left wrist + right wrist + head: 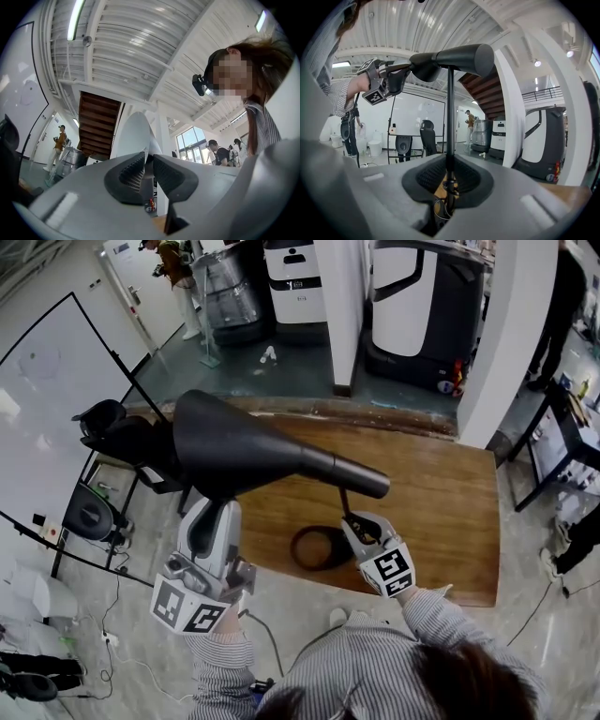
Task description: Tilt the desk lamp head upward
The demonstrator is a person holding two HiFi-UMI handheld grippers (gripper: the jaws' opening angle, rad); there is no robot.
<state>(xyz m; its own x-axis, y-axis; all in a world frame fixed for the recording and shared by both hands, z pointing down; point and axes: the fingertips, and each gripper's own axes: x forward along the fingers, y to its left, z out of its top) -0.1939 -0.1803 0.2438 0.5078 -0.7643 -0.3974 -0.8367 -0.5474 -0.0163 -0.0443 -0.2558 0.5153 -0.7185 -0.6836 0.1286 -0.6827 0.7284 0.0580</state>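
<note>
A black desk lamp stands on the wooden table. Its cone-shaped head points left and lies about level. A thin stem runs down to a ring base. My left gripper reaches up from below to the wide rim of the head. In the left gripper view the thin rim sits between the close-set jaws of that gripper. My right gripper is shut on the stem low down, just above the base. In the right gripper view the stem passes between that gripper's pads.
Black office chairs and a whiteboard stand left of the table. A white column and large machines are behind it. A person stands far back. Cables lie on the floor by the table's near edge.
</note>
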